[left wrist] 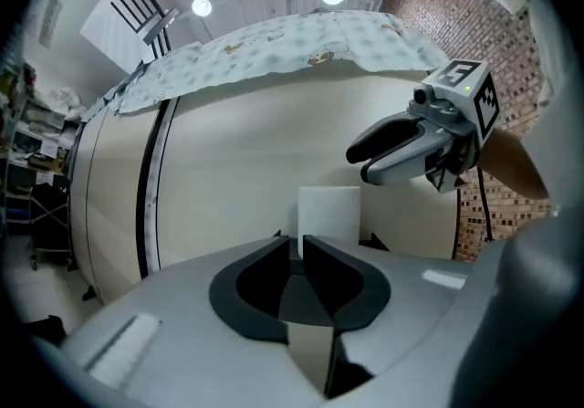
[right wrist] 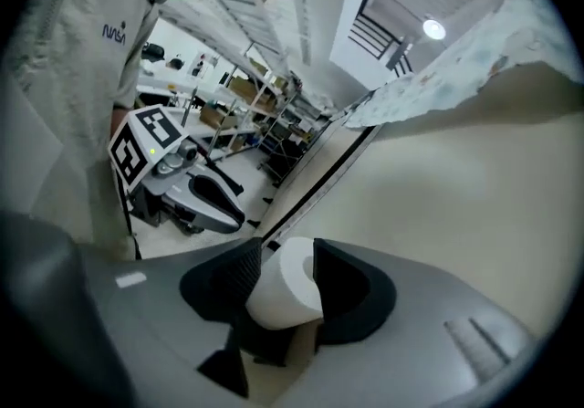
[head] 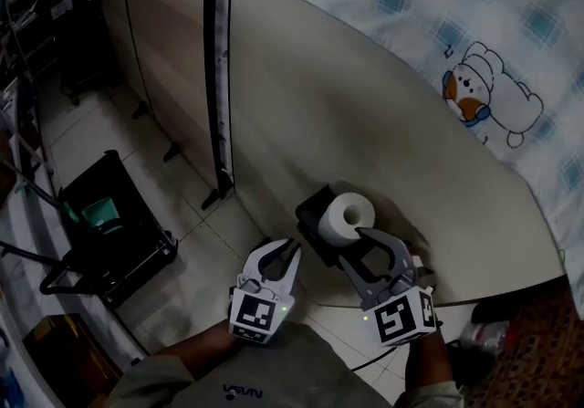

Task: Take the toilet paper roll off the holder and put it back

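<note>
A white toilet paper roll (head: pixel 348 217) sits on a black holder (head: pixel 315 219) fixed to a curved beige panel (head: pixel 301 96). My right gripper (head: pixel 370 238) reaches the roll from below, its jaws spread wide. In the right gripper view the roll (right wrist: pixel 285 292) lies between the fingertips of the right gripper (right wrist: pixel 287 256); no pad clearly presses on it. My left gripper (head: pixel 287 249) hangs left of the holder, shut and empty. In the left gripper view the left gripper (left wrist: pixel 300 246) points level at the roll (left wrist: pixel 328 212), with the right gripper (left wrist: pixel 388 152) up to the right.
A black cart (head: pixel 109 224) holding a green item stands on the tiled floor at left. A black vertical strip (head: pixel 216 78) splits the panel. A checked cloth with a cartoon figure (head: pixel 484 87) drapes over the panel's top. Shelving (right wrist: pixel 255 119) fills the room behind.
</note>
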### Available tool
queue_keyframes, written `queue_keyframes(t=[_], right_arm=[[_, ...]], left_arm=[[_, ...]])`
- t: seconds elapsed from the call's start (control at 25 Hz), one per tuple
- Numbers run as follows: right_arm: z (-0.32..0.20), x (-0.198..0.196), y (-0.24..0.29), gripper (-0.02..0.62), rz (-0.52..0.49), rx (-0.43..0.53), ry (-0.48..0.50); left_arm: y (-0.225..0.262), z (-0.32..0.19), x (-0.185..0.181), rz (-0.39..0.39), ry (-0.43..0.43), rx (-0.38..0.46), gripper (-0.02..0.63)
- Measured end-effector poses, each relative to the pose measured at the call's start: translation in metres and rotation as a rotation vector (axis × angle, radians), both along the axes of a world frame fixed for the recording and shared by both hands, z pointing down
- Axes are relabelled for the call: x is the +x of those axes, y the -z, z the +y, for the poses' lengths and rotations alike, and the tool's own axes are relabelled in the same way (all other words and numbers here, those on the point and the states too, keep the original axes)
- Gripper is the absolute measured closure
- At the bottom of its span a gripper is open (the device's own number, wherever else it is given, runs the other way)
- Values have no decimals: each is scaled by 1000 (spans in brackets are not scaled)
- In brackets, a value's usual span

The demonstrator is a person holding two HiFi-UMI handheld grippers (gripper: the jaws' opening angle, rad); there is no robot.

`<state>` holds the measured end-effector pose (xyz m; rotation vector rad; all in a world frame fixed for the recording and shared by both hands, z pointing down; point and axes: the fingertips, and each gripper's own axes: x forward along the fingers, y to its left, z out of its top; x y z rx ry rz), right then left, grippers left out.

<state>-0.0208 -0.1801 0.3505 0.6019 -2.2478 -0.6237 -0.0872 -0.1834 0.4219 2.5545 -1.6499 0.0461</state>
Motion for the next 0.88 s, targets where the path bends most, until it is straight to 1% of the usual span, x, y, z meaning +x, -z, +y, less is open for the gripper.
queue_keyframes(t=[0.2,0.32,0.6,0.84,0.88], right_arm=[[-22,-3,-20,417,233,-13,-11],[-28,-1,-31,407,345,-54,-15],[-31,-3,-38,397,496,-162,-12],[-31,-1,-44,392,578,-247,-64],[-31,0,-45,379,586,-261,-76]], left_arm=[[1,-17,-5,21,-67,-7,551],[0,-26,-7,33,-96,-7,551],[-2,-39,-9,51,-149,-9,551],[-4,-45,-15,64,-189,-23,551],[-6,-45,-17,67,-196,-26,551]])
